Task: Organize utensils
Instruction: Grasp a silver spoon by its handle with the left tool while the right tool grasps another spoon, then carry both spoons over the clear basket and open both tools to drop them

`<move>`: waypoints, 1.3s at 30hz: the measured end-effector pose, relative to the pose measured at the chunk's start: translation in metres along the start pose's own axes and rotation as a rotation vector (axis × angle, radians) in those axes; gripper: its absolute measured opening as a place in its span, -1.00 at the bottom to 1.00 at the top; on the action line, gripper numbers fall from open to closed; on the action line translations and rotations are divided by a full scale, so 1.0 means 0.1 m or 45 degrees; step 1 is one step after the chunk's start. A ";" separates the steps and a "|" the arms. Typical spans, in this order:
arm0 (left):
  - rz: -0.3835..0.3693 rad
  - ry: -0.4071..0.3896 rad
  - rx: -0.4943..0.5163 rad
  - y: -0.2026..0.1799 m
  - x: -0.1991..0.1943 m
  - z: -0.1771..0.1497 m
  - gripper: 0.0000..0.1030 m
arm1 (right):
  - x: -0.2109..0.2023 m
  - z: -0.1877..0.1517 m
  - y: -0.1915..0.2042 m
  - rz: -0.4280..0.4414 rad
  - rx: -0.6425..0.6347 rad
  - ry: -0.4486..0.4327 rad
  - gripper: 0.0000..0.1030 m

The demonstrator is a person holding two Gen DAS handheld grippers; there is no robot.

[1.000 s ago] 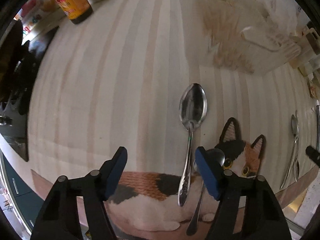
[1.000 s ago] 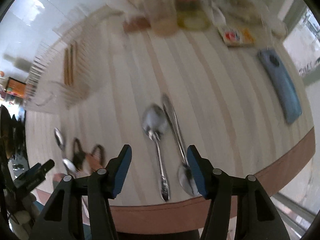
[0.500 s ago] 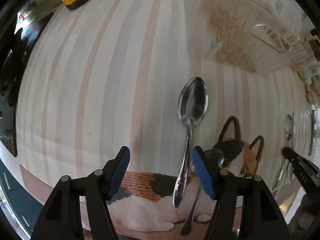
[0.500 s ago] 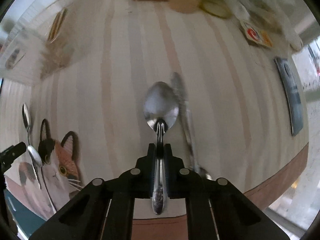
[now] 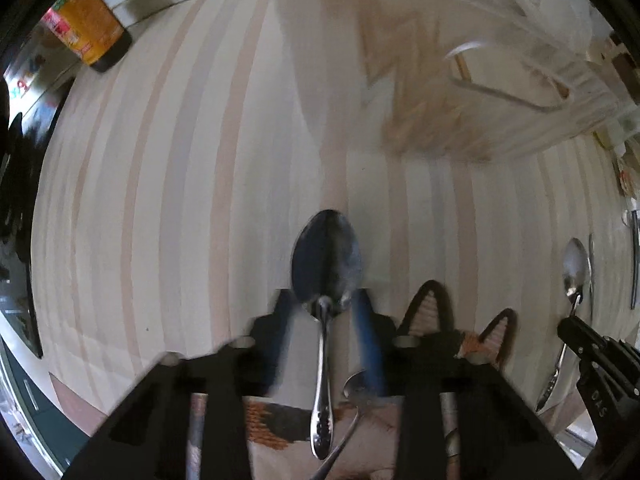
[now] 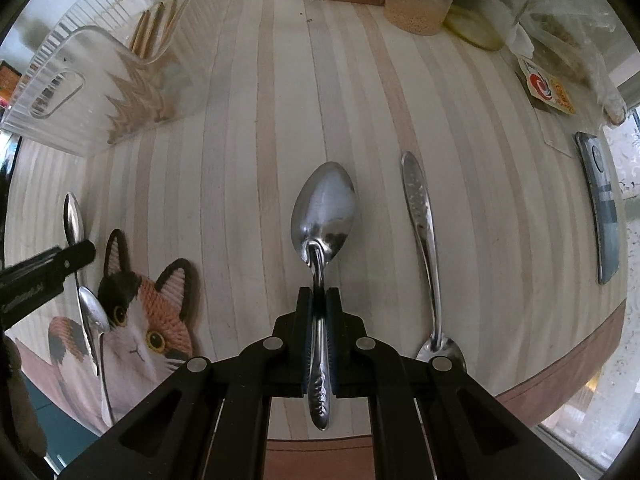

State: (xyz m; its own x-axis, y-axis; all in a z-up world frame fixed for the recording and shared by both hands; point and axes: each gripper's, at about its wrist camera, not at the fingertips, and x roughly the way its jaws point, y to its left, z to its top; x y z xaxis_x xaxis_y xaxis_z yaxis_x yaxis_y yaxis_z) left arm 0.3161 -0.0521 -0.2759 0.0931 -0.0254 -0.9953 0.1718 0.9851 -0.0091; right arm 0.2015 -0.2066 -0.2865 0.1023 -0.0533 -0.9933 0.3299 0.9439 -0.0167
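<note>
In the left wrist view a large steel spoon (image 5: pixel 326 260) lies on the striped table with its bowl away from me. My left gripper (image 5: pixel 326 312) straddles its neck, jaws blurred and closing, with a gap still visible on both sides. A smaller spoon (image 5: pixel 356 392) lies beside the handle on the cat-shaped mat (image 5: pixel 428 308). In the right wrist view my right gripper (image 6: pixel 319 300) is shut on the handle of another large spoon (image 6: pixel 323 208). A further spoon (image 6: pixel 424 240) lies to its right, bowl toward me.
A clear ribbed bin (image 6: pixel 72 92) holding chopsticks stands at the back left. Jars (image 6: pixel 420 4) and packets line the far edge, and a phone (image 6: pixel 604 208) lies at the right. An orange-labelled bottle (image 5: pixel 88 28) stands far left. The table's brown rim (image 6: pixel 560 392) runs close below.
My right gripper came down over its spoon and shut on the handle. My left gripper slid sideways until its spoon's neck lay between the jaws, which narrowed a lot.
</note>
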 end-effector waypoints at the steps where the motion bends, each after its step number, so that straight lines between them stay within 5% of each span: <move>1: -0.002 -0.003 0.007 0.00 -0.01 0.00 -0.71 | 0.00 0.01 -0.01 -0.003 0.001 0.000 -0.87; 7: -0.008 -0.010 0.002 0.26 -0.01 -0.12 -0.92 | -0.02 0.04 0.05 -0.006 -0.002 -0.004 -0.87; 21: -0.042 -0.066 -0.144 1.28 -0.29 -0.30 -0.93 | -0.05 -0.02 0.14 0.061 0.003 -0.013 -0.95; 29: -0.045 -0.144 -0.161 1.46 -0.74 -0.47 -0.93 | -0.18 -0.09 0.21 0.077 0.006 -0.058 -0.95; 39: -0.048 -0.267 -0.115 1.04 -1.26 -0.48 -0.93 | -0.68 -0.12 0.21 0.131 0.021 -0.171 -0.95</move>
State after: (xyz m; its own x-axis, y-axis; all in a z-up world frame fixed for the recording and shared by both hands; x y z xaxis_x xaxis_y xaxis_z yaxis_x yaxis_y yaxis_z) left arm 0.2755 0.0617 -0.1563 0.2915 -0.0881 -0.9525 0.0911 0.9938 -0.0641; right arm 0.1903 -0.1797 -0.2204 0.2608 -0.0008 -0.9654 0.3263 0.9412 0.0874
